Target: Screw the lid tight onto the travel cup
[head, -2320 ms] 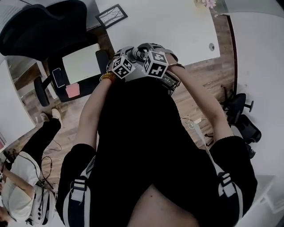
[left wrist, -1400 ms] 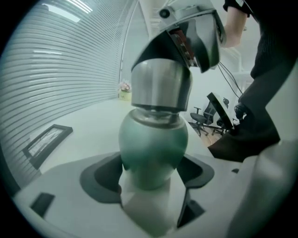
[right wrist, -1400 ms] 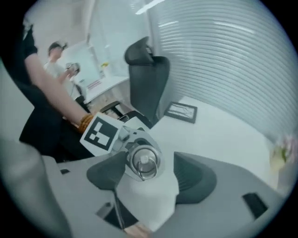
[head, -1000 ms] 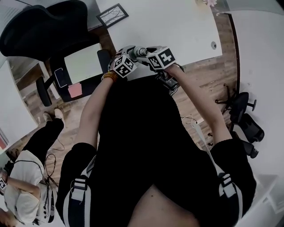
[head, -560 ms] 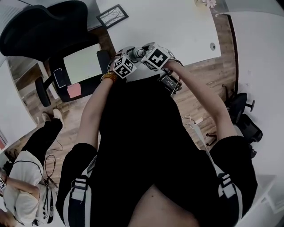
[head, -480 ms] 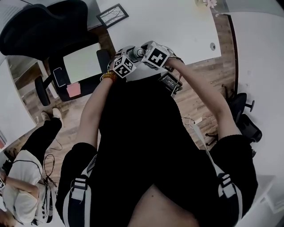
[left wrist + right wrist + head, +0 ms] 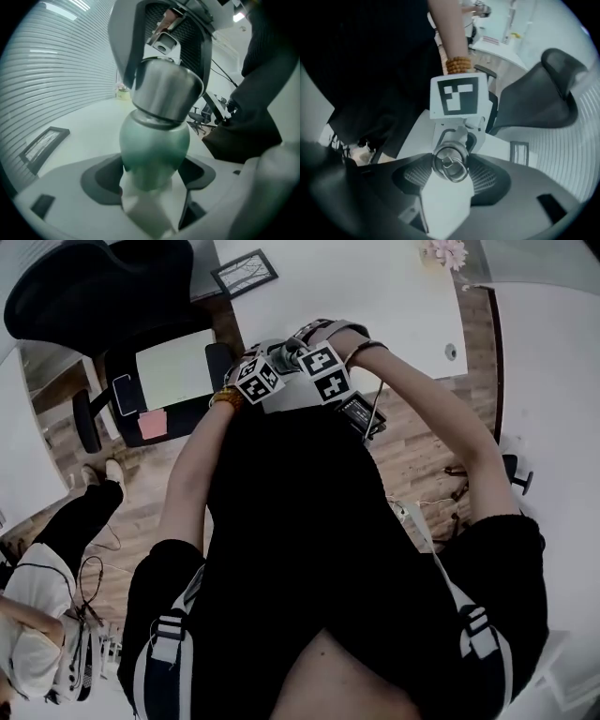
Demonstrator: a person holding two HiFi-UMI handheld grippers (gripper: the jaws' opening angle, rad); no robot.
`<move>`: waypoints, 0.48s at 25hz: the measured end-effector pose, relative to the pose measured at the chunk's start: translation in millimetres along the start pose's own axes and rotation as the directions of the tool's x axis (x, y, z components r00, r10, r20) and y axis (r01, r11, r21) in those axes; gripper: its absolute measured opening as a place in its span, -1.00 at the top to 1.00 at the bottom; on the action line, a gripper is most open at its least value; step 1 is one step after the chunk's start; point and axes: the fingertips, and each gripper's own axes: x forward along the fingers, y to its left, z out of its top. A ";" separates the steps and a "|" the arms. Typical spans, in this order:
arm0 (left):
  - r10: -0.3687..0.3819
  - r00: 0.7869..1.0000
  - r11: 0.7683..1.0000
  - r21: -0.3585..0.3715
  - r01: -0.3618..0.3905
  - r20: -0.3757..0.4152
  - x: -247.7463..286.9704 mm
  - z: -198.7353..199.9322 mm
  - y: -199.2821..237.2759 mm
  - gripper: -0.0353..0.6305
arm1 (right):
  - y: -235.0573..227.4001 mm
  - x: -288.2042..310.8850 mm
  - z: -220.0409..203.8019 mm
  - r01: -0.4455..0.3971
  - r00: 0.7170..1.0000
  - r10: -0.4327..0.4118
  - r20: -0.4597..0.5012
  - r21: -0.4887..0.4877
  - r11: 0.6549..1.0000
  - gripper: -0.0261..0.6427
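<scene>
My right hand-held gripper (image 7: 451, 165) just clenched the round steel lid (image 7: 164, 91) and twisted, likely tightening it; left hand-held gripper (image 7: 154, 171) clamps the green travel cup (image 7: 154, 143).

Black short-sleeved top (image 7: 300, 521) fills centre. White-striped shoulder straps (image 7: 164, 643) with buckles, 7 and 5 o'clock. Amber bead bracelet (image 7: 228, 399) on left wrist, 11 o'clock. Thin bangle (image 7: 362, 350) on right wrist, 1 o'clock. Left gripper (image 7: 152, 180), right gripper (image 7: 449, 173): pale grey shells, black-and-white marker cubes (image 7: 325, 371).
</scene>
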 end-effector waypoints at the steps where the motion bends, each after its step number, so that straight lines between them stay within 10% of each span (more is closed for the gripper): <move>1: -0.004 1.000 1.000 0.003 0.004 -0.003 0.1 -0.3 0.0 -0.21 | 1.4 1.3 -0.7 -0.001 1.000 -0.001 -0.025 -0.073 0.997 0.19; 5: -0.009 1.000 1.000 0.006 0.009 -0.010 -0.9 -0.6 0.2 -0.21 | 0.3 1.7 -0.5 0.028 0.998 -0.036 -0.043 -0.176 0.984 0.15; 9: -0.004 1.000 1.000 0.004 0.004 -0.007 -1.4 1.0 0.0 -0.21 | -19.3 -17.7 4.2 0.144 0.979 -0.173 0.107 0.235 0.961 -0.09; 12: -0.001 1.000 1.000 0.001 0.001 0.003 -2.5 0.8 -0.1 -0.21 | -35.2 -37.0 -1.5 0.144 0.921 -0.357 0.154 0.718 0.681 -0.11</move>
